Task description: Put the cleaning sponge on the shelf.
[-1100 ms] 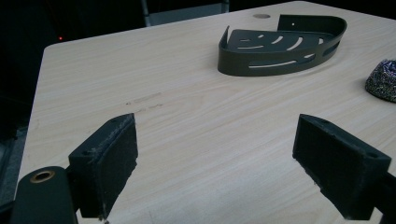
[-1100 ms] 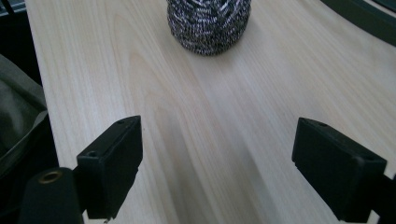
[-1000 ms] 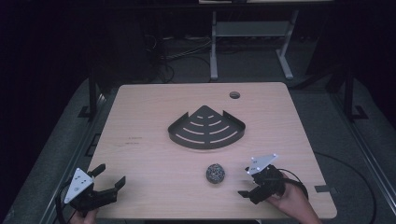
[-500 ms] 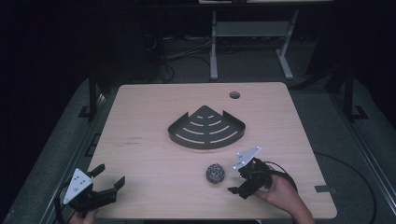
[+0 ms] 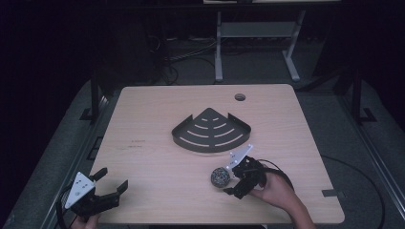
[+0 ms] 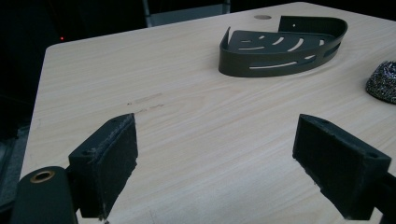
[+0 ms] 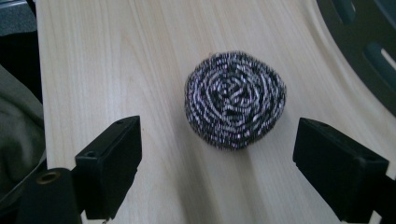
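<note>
Holding a gripper in each hand, we keep both low over the table (image 5: 157, 157). Our right gripper (image 5: 235, 181) has its jaws spread wide, and the scourer (image 5: 220, 177) sits just ahead of them, resting on the wood. In the right gripper view the scourer (image 7: 235, 99) lies centred in front of the gap between the two black jaws, a little beyond their tips, touching neither. It is a round coil of shiny steel wool, flat side down. Past it, to that gripper's upper right, we see part of the dark rack (image 7: 369, 46).

Our left gripper (image 5: 112, 188) is well apart from the scourer, near the table's front left corner, and its jaws are wide too, with nothing between them but bare wood. From the left gripper view the rack (image 6: 283, 45) stands well ahead and to the right of the jaws, a dark fan-shaped corner shelf with curved slots in its floor and a low wall round it. The scourer (image 6: 383, 82) shows at the right edge, nearer than the rack. A small round hole (image 5: 239, 97) in the table lies beyond the rack, far from both grippers.
</note>
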`<state>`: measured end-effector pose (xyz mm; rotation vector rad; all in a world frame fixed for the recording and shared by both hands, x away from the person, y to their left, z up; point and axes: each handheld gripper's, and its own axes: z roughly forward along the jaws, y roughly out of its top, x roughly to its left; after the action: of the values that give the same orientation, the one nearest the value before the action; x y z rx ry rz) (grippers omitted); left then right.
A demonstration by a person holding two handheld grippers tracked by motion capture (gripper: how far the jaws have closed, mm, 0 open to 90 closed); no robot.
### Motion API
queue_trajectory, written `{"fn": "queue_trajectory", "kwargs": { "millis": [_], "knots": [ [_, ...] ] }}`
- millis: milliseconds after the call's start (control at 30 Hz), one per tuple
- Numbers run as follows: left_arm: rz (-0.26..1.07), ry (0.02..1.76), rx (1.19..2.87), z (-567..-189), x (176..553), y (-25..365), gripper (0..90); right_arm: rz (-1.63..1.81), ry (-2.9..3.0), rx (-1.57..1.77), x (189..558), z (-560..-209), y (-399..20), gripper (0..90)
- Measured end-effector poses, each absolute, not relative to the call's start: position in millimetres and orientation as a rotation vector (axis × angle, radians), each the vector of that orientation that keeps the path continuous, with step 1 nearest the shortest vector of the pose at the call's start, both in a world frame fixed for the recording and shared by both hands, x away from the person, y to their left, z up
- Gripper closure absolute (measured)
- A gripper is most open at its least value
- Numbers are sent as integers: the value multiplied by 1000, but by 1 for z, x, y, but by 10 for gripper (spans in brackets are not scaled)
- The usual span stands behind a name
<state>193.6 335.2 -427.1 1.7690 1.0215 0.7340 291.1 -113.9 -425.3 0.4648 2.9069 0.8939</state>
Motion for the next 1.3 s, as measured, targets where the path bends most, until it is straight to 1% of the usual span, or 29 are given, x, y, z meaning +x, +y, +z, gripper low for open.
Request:
{"fn": "queue_trajectory", "kwargs": {
  "millis": [567, 1200, 1300],
  "knots": [
    [737, 1026, 1759, -427, 194, 336, 132, 875, 2931, 430, 304, -419, -95, 152],
    [742, 1023, 1756, -426, 193, 338, 132, 768, 2982, 439, 315, -439, -83, 158],
    [739, 1024, 1754, -426, 194, 338, 132, 762, 2982, 436, 317, -441, -81, 192]
  ]
}}
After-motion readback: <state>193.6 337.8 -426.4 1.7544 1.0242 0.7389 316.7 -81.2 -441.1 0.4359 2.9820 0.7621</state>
